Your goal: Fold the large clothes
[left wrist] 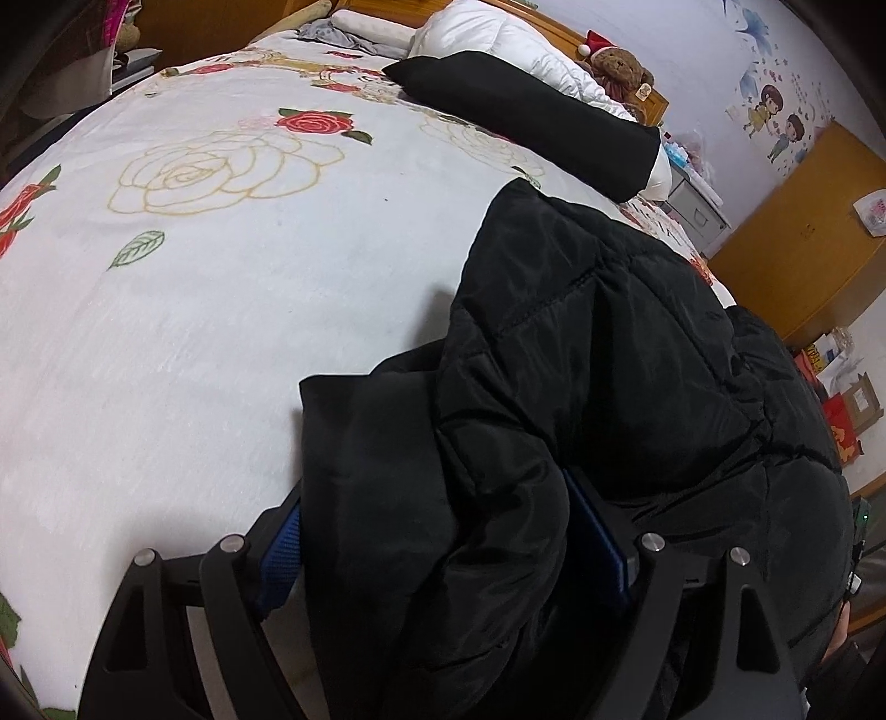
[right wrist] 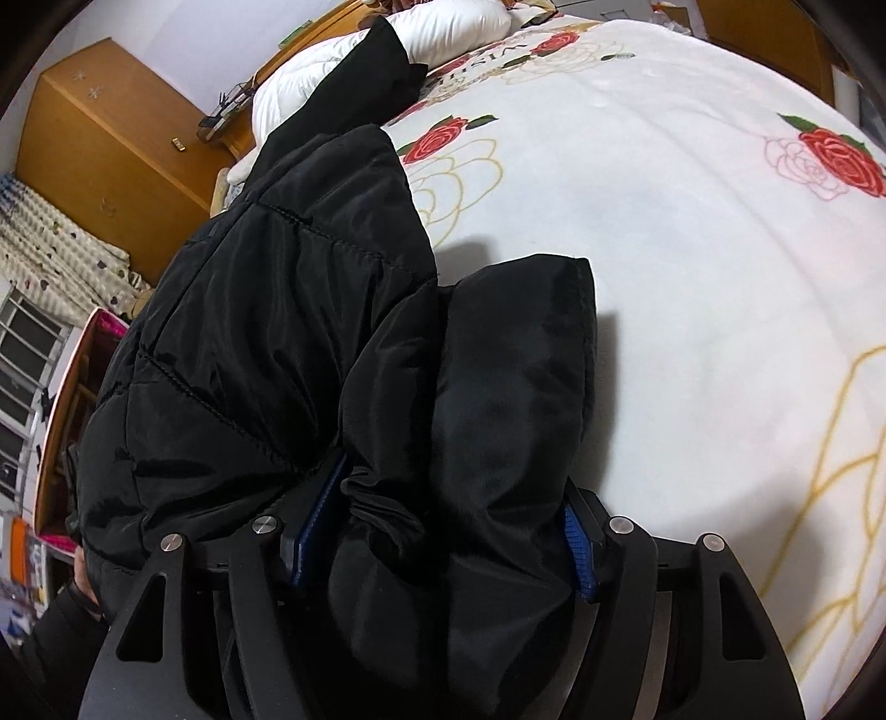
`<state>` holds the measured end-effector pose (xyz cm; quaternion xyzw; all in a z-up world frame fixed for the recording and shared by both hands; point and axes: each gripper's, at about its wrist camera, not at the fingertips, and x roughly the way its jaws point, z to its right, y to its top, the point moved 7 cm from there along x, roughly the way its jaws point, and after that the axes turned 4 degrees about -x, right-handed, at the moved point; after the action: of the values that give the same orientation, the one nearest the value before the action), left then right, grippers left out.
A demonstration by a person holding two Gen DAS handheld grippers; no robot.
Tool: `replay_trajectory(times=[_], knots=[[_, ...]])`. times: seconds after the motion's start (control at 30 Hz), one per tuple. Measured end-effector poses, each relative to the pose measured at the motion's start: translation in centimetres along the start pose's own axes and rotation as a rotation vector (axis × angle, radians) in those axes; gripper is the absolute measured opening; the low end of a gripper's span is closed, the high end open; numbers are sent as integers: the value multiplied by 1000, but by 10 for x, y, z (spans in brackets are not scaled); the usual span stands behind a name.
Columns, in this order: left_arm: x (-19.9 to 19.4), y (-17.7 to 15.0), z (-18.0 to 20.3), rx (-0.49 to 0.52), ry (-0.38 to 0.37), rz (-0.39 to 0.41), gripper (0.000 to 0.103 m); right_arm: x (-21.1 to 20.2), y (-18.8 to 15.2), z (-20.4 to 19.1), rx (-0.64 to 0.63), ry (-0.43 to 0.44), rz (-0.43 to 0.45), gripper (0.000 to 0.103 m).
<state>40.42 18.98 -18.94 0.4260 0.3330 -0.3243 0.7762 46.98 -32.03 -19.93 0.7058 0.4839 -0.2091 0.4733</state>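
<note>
Closest to me, the left hand-held gripper (left wrist: 437, 554) clamps a thick bunch of the black padded jacket (left wrist: 609, 360), which lies on the rose-print bed (left wrist: 221, 332). The right hand-held gripper (right wrist: 448, 531) grips another bunch. I'd lower both together, keeping the folded edges level before letting go.

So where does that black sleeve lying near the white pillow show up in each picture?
Left wrist view: the black sleeve lies upper centre-right, beside the white pillow.
Right wrist view: sleeve at top, left of centre.
Shared landmark: the black puffer jacket on the rose bedspread.
</note>
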Motion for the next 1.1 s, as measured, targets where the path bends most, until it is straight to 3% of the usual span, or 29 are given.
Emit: replay_trajectory(times=[0.23,0.33,0.47,0.6,0.77,1.1], knots=[[-2,-5,3,13,14,20,82,-3,-6,0,-6,-1,19,61],[-4,-6,10,35,49,43,73,-4,-8,-5,0,-14,30,54],[-10,-4,18,56,101,61,51,-11,-7,-14,5,-42,40,37],[-22,1,22,32,119,61,33,-25,-4,-22,10,-66,40,28],[-46,11,33,29,134,83,28,-50,3,-36,6,-87,57,23],[-108,20,60,70,126,117,27,-103,1,-68,-21,-93,64,21]])
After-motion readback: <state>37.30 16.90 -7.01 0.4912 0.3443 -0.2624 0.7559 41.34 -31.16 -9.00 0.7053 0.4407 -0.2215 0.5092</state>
